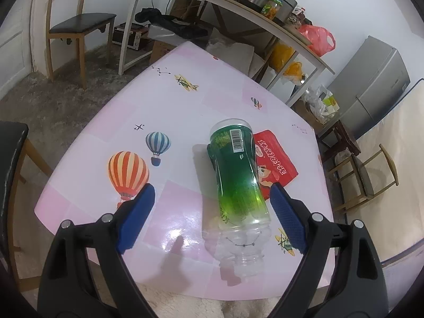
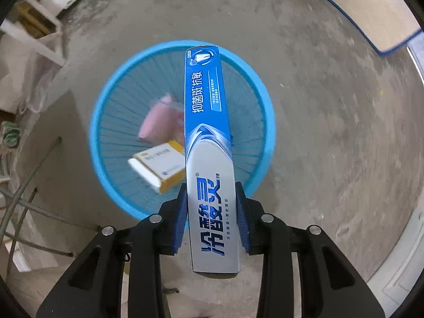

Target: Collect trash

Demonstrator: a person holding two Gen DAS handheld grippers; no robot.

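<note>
Toothpaste box (image 2: 209, 143) pinched in right gripper (image 2: 211, 217) above blue basket (image 2: 106, 100) (already holding litter), left gripper (image 1: 212, 206) spread around green bottle (image 1: 235, 175).

Pink balloon-print table (image 1: 185, 100); wooden chair (image 1: 76, 26) behind; cluttered shelf (image 1: 238, 2); grey fridge (image 1: 371, 84) right.

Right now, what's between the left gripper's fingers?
Left wrist view: the green plastic bottle lies on the table between the open fingers, nearer the right one, untouched.

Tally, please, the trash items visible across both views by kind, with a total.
Plastic bottle: 1
Red snack packet: 1
Toothpaste box: 1
Yellow-and-white carton: 1
Pink packet: 1
Total: 5
</note>
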